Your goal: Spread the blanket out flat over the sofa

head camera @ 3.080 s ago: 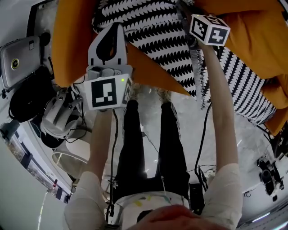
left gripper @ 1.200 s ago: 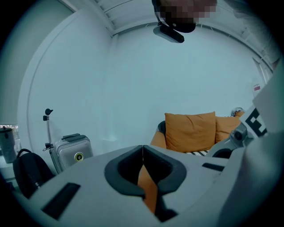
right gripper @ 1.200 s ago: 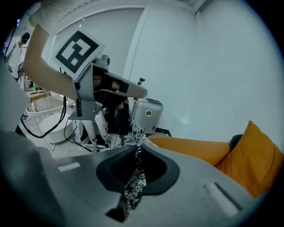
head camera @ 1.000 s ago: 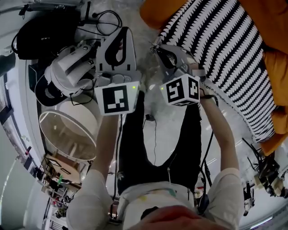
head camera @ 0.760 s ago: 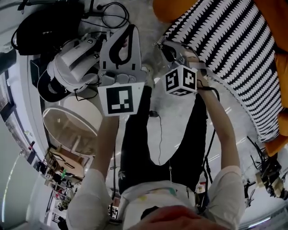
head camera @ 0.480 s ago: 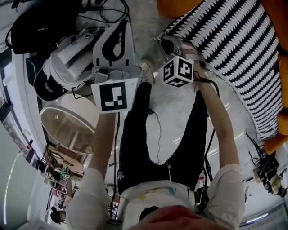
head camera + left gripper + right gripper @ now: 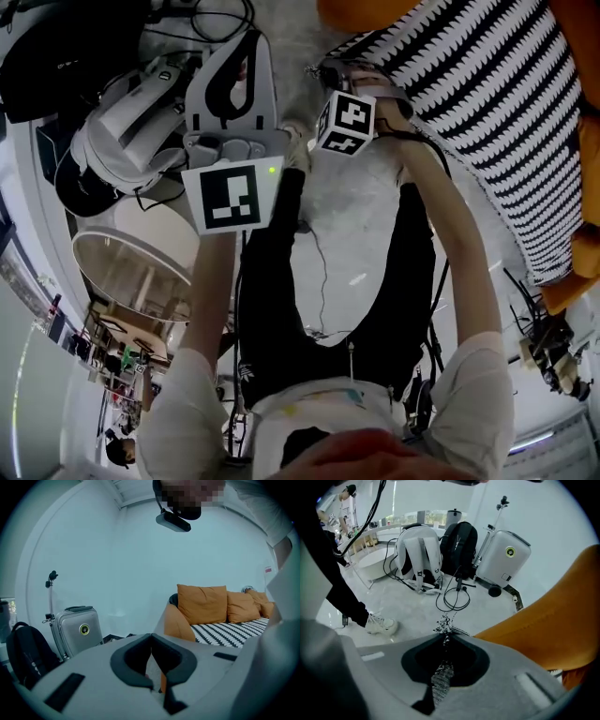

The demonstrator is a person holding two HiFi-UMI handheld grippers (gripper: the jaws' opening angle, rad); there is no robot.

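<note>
Right gripper (image 7: 445, 638) clenched on black-and-white blanket (image 7: 441, 680) corner, just beside orange sofa (image 7: 543, 630) arm. Left gripper (image 7: 151, 639) closed, empty, facing sofa's end.

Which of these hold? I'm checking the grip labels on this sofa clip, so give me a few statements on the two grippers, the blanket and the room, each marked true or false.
1. The right gripper is shut on a fringed bit of the blanket. True.
2. The left gripper grips the blanket too. False: its jaws are together with nothing between them.
3. The blanket is plain grey. False: it has a black-and-white pattern.
4. A silver suitcase stands by the wall, not far from the orange sofa. True.
5. The floor holds only one backpack. False: a white backpack and a black backpack sit side by side.
</note>
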